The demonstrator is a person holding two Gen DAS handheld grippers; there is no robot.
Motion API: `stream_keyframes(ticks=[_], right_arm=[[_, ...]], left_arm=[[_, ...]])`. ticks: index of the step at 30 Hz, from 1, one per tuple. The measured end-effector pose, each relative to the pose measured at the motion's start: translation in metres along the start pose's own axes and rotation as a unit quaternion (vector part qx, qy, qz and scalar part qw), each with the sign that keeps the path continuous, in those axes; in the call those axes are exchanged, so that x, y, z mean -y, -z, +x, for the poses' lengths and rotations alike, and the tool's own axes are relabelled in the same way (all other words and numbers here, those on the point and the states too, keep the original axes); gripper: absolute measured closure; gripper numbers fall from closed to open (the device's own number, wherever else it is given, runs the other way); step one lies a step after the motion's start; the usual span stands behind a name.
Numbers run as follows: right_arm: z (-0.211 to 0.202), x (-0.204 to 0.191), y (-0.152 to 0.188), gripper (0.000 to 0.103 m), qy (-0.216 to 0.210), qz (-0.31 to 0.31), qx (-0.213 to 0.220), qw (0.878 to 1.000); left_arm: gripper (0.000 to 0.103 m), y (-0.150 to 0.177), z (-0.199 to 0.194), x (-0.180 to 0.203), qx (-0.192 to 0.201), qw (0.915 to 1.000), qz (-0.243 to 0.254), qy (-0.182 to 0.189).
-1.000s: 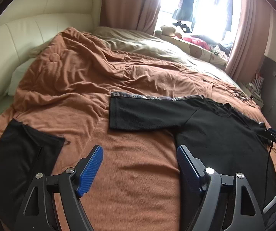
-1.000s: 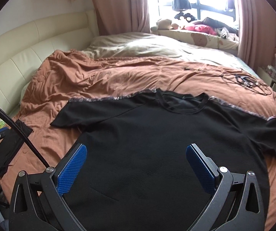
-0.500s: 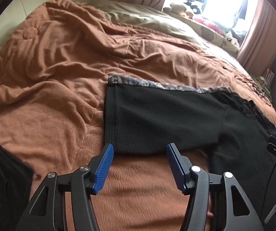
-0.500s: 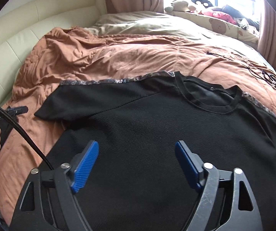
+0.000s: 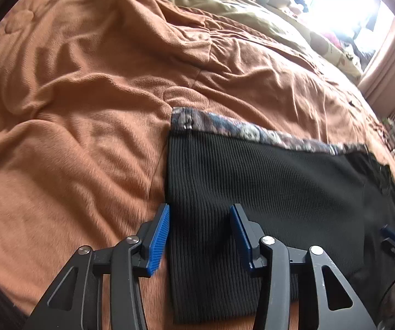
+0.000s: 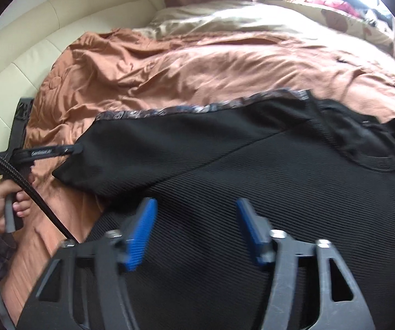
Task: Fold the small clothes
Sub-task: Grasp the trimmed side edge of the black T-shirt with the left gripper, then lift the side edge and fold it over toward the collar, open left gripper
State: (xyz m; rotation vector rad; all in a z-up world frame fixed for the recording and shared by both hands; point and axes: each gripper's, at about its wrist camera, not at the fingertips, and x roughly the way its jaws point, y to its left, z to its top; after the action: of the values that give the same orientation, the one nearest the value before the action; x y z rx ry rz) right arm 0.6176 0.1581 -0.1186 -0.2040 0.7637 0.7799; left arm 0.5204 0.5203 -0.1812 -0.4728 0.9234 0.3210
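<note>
blanket: rust-orange, rumpled, carries everything
t-shirt: black ribbed, flat on blanket, collar toward window
sleeve: spread toward headboard side of t-shirt, patterned trim on far edge
left gripper: jaws apart, low over sleeve cuff, one pad at cuff edge
right gripper: jaws apart, over t-shirt body, holds nothing
step: pinch cuff only, not blanket; fold sleeve inward over body
</note>
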Motion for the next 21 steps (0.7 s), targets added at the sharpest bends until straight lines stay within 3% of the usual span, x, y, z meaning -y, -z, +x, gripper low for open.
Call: stream_keyframes(ticks=[3, 6, 10, 19, 21], right_arm=[[0.020, -0.001, -0.012, 0.075, -0.020, 0.014, -0.010, 1.000], [0.035, -0.004, -0.021, 0.080, -0.037, 0.029, -0.015, 0.999], [0.044, -0.016, -0.028, 0.087, -0.056, 0.032, -0.018, 0.998], [0.089, -0.036, -0.028, 0.087, -0.072, 0.055, -0.061, 0.994], [0.092, -0.037, -0.032, 0.087, -0.070, 0.057, -0.054, 0.994]], left_arm=[[0.060, -0.011, 0.013, -0.008, -0.012, 0.9998, -0.016, 0.004], [0.067, -0.016, 0.016, -0.006, -0.008, 0.9999, -0.009, -0.011], [0.095, -0.020, 0.016, -0.001, -0.003, 0.9994, 0.013, -0.031], [0.098, -0.035, -0.020, 0.012, 0.033, 0.9993, 0.011, 0.012], [0.098, -0.038, -0.030, 0.020, 0.039, 0.9990, 0.015, 0.015]])
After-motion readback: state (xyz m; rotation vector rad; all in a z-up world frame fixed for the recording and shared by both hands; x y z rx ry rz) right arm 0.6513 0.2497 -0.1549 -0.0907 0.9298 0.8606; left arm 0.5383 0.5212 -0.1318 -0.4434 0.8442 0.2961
